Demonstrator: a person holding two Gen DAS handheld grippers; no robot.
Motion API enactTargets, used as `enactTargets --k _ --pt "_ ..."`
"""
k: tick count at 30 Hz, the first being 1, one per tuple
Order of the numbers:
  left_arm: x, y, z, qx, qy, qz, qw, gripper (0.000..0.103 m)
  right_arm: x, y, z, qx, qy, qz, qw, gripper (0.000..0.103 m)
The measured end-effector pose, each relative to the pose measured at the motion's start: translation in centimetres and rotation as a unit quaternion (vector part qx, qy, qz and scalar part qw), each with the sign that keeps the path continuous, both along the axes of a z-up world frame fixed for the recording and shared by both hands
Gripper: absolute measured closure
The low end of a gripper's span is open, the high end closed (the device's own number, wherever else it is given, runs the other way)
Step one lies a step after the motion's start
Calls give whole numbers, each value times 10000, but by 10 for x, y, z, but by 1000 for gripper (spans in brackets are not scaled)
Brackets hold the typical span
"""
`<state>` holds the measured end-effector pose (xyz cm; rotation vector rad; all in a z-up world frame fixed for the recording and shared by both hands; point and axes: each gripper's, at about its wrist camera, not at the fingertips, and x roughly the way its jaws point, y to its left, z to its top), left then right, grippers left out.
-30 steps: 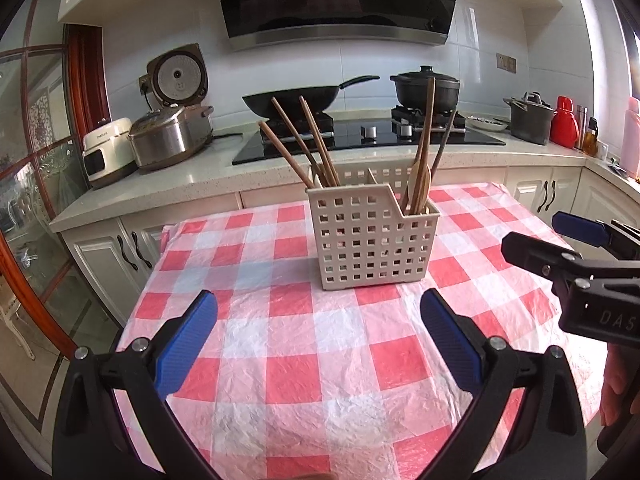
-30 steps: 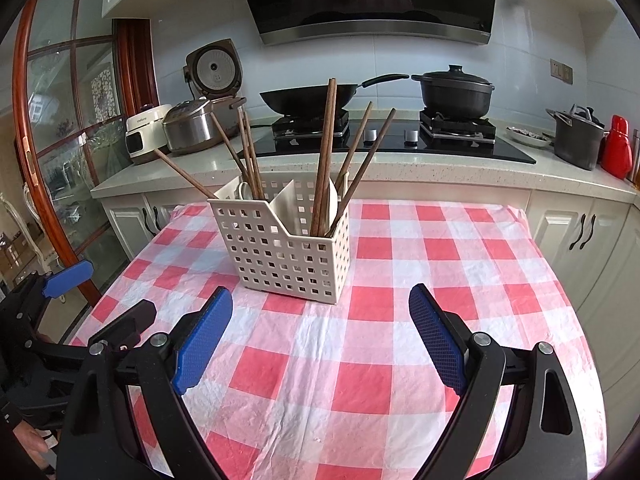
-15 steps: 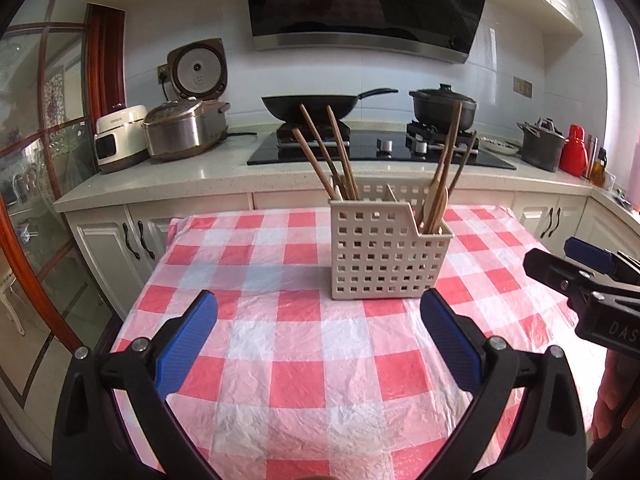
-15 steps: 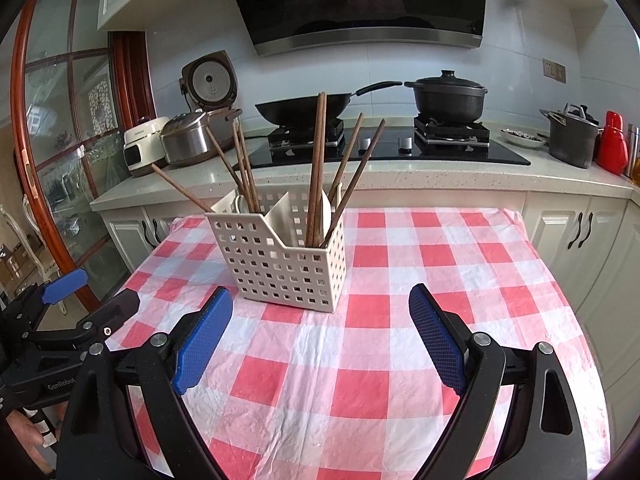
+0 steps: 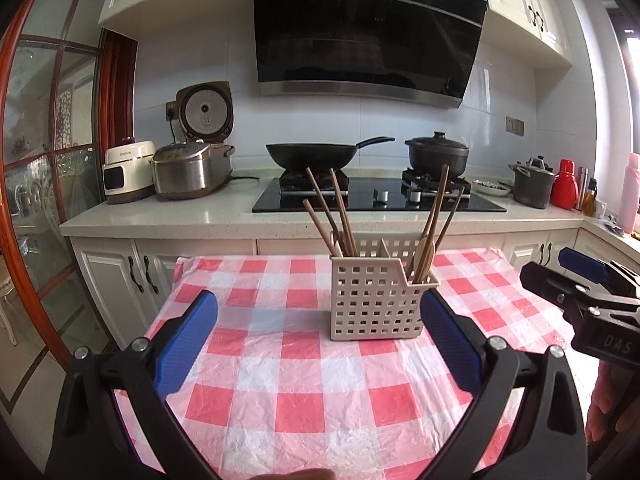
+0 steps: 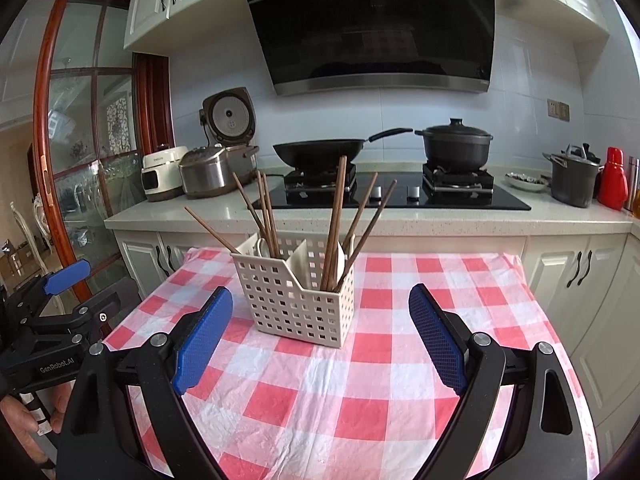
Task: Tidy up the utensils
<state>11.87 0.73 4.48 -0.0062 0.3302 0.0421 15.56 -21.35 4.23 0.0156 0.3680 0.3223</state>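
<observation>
A cream perforated utensil caddy (image 5: 376, 298) (image 6: 298, 300) stands on the red-and-white checked tablecloth (image 5: 300, 364) (image 6: 380, 364). Brown wooden chopsticks (image 5: 332, 212) (image 6: 264, 212) lean in its left compartment. More chopsticks (image 6: 340, 216) and a pale wooden spoon (image 5: 425, 248) stand in the right one. My left gripper (image 5: 318, 338) is open, held back from the caddy with nothing between its blue pads. My right gripper (image 6: 320, 336) is open too, equally back from the caddy. Each gripper shows at the edge of the other's view, the right gripper (image 5: 560, 276) and the left gripper (image 6: 92, 288).
Behind the table runs a counter (image 5: 160, 212) with a rice cooker (image 5: 192, 168), a black wok (image 5: 316, 154) and a lidded pot (image 5: 438, 156) on the hob. A grey pot (image 5: 532, 186) and red flask (image 5: 564, 188) stand at the right. A glass door (image 5: 36, 184) is at left.
Both grippers have risen and tilted up, so the caddy sits lower in each view and more of the hood and cupboards shows. Both stay open; the caddy has not moved.
</observation>
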Motion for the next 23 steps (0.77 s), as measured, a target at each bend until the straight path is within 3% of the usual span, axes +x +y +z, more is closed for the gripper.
enactTargets --k 12,16,23 --pt "-22 -5 14 98 -590 34 9982 5 -10 -4 9 11 -198 50 9998 19" --pt "-22 -3 16 143 -672 123 9976 5 -9 -7 7 33 -150 8 9999 19" --pt "-20 6 17 -127 -602 108 9980 5 -9 -8 6 24 -149 -4 9999 19"
